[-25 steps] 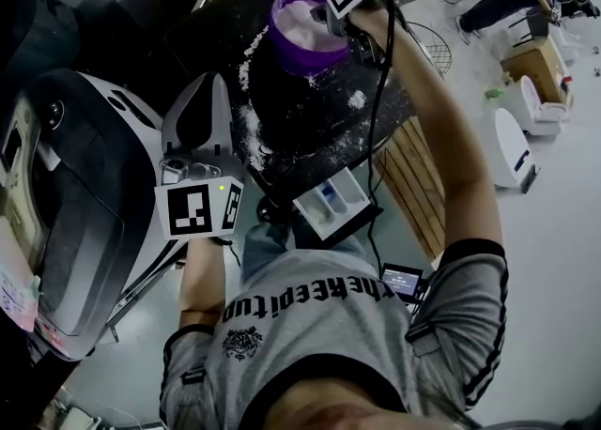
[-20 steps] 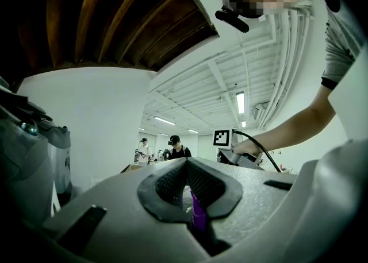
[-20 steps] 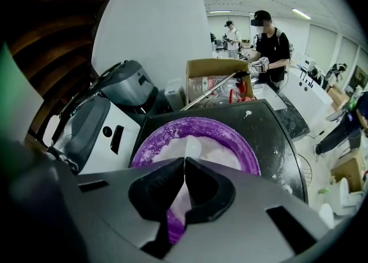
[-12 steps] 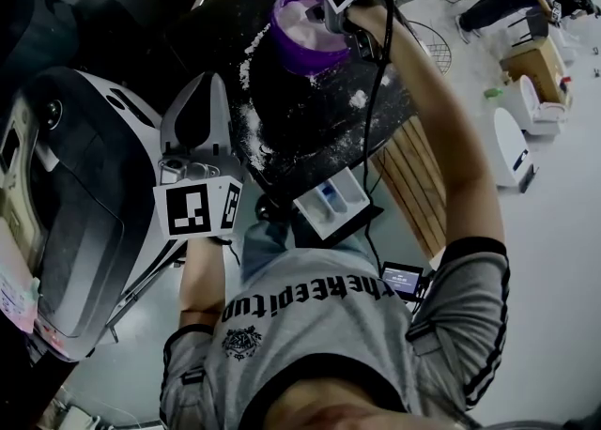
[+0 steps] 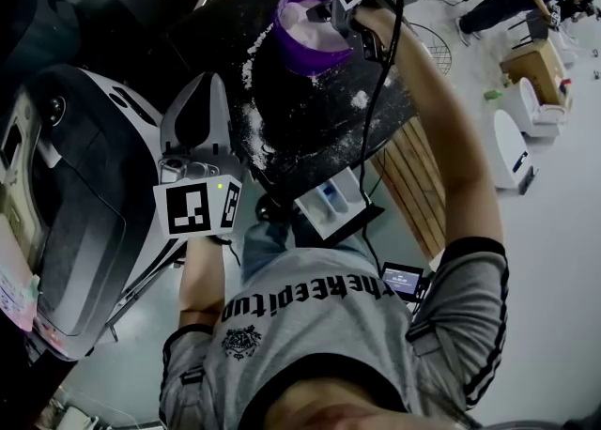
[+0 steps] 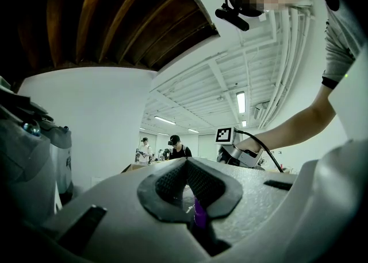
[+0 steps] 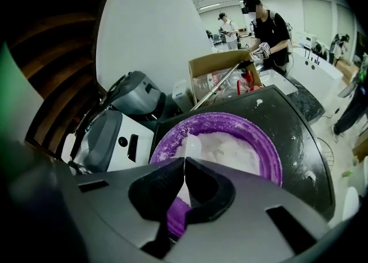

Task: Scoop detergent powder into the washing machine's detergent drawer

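Dark round surface (image 5: 310, 128), dusted with spilled white powder, in a bright room with strip lights and people (image 7: 267, 23) at the back. On it sits the purple bowl (image 5: 302, 48) of detergent powder (image 7: 230, 153). The right hand-held gripper (image 7: 183, 167) is clamped on a white scoop (image 7: 192, 147) dipped in it, barely shifted toward the far rim since a second ago. The left hand-held gripper (image 6: 185, 184) hangs low, jaws pressed together on nothing, unmoved. The detergent drawer (image 5: 329, 201) sits just off the surface's near edge, the washing machine (image 5: 84, 203) to the left.
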Available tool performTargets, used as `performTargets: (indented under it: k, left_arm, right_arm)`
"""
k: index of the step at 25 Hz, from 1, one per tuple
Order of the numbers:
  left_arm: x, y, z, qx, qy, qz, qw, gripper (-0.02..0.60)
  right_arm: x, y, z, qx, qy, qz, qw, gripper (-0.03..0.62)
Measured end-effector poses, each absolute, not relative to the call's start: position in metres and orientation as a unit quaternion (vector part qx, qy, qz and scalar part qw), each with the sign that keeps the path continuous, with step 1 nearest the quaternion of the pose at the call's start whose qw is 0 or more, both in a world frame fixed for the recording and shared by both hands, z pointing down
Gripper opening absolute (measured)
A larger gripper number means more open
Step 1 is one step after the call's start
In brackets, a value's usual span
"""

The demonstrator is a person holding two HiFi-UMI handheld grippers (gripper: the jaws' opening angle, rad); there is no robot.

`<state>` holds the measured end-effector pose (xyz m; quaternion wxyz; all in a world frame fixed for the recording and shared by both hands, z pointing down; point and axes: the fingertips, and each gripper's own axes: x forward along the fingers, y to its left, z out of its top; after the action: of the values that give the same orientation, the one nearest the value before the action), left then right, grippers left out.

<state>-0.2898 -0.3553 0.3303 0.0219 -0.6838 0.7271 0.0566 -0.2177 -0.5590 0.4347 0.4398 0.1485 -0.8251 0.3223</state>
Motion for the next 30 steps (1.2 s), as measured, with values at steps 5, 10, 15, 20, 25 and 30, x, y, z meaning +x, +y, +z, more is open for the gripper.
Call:
performTargets:
  k: [5, 10, 15, 20, 25, 30]
  left_arm:
    - [-0.289, -0.352, 0.328, -0.686, 0.725, 0.06, 0.024, 0.003]
    - [-0.286, -0.351, 0.326, -0.69, 0.721, 0.061, 0.027, 0.003]
    - [-0.281, -0.35, 0.32, -0.696, 0.714, 0.063, 0.033, 0.003]
    - [-0.276, -0.35, 0.317, -0.703, 0.707, 0.062, 0.037, 0.003]
    - [-0.268, -0.352, 0.313, -0.713, 0.697, 0.062, 0.043, 0.003]
    - [-0.258, -0.352, 0.309, -0.724, 0.686, 0.063, 0.047, 0.003]
  right_arm:
    - [-0.21, -0.557, 0.431, 0.155, -0.827, 0.344, 0.416, 0.006]
    - [-0.194, -0.554, 0.423, 0.174, -0.828, 0.373, 0.381, 0.006]
    - [-0.182, -0.548, 0.416, 0.177, -0.833, 0.419, 0.314, 0.006]
    - [-0.171, -0.54, 0.409, 0.165, -0.833, 0.469, 0.242, 0.006]
    - [-0.157, -0.533, 0.399, 0.165, -0.834, 0.495, 0.179, 0.006]
    - [-0.144, -0.522, 0.393, 0.174, -0.836, 0.503, 0.136, 0.006]
